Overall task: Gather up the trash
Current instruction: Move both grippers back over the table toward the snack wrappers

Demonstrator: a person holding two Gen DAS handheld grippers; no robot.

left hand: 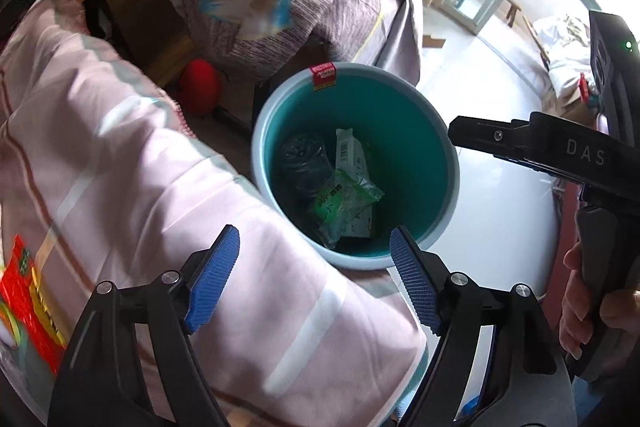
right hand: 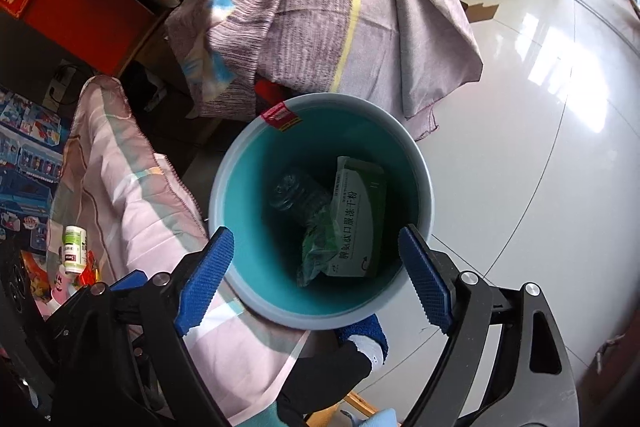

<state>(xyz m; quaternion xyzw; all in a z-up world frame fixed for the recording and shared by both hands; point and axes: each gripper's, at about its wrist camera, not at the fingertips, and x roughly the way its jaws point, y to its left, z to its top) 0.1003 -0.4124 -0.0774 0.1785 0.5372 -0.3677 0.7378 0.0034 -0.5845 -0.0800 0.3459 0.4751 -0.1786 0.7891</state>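
A round bin [left hand: 424, 131] with a teal inside and pale rim stands on the floor; it also shows in the right wrist view [right hand: 256, 163]. In it lie a white and green box [right hand: 358, 215], a green plastic wrapper [right hand: 318, 247] and a dark clear bottle [right hand: 298, 193]. My left gripper [left hand: 316, 283] is open and empty above the bin's near rim. My right gripper [right hand: 316, 279] is open and empty over the bin; its body [left hand: 560, 151] shows at the right of the left wrist view.
A pink striped quilt [left hand: 140, 187] lies left of the bin. A purple sheet [right hand: 340, 7] covers furniture behind it. A small white bottle [right hand: 75, 249] and red packets [left hand: 28, 299] lie on the left. White tiled floor [right hand: 540, 147] spreads right.
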